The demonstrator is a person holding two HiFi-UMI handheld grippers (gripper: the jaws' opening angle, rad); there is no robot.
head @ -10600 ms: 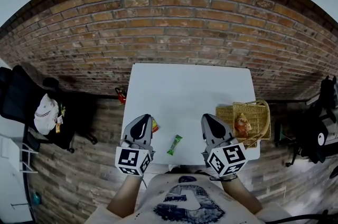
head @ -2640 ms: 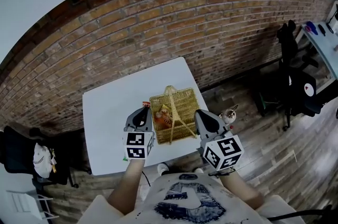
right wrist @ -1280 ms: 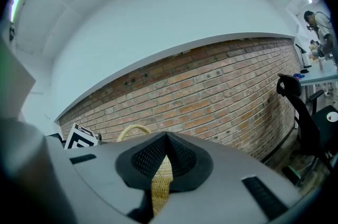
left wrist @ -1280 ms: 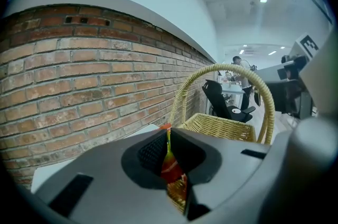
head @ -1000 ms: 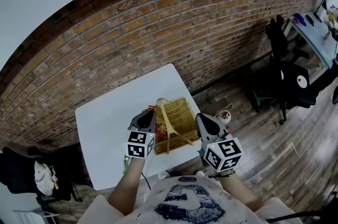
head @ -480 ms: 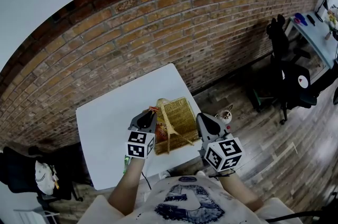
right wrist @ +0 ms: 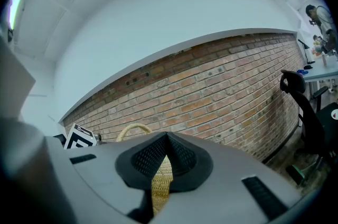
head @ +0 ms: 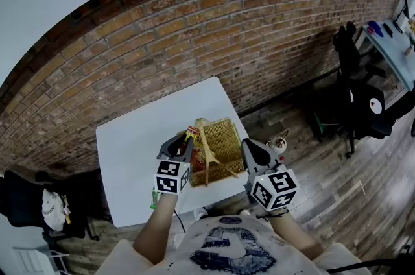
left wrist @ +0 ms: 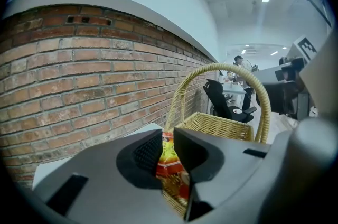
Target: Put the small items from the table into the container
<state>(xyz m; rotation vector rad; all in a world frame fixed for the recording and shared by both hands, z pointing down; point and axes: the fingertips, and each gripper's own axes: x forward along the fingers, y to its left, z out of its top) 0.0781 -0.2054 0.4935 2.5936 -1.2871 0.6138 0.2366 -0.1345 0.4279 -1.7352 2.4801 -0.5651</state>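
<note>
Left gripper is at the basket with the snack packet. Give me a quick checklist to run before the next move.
1. Red and yellow snack packet between the left gripper jaws: ok; jaws are opening.
2. Packet above the woven straw basket opening: cannot tell; it sits by the rim near the handle.
3. Right gripper steadying the basket: ok, shut on its woven edge.
4. All small items collected: not ok; a green wrapped sweet lies at the white table edge.

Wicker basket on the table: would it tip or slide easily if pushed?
Probably light and easily slid: the basket is open wickerwork on a smooth table. Its tall hoop handle may make it tippy; the right gripper grips it.
</note>
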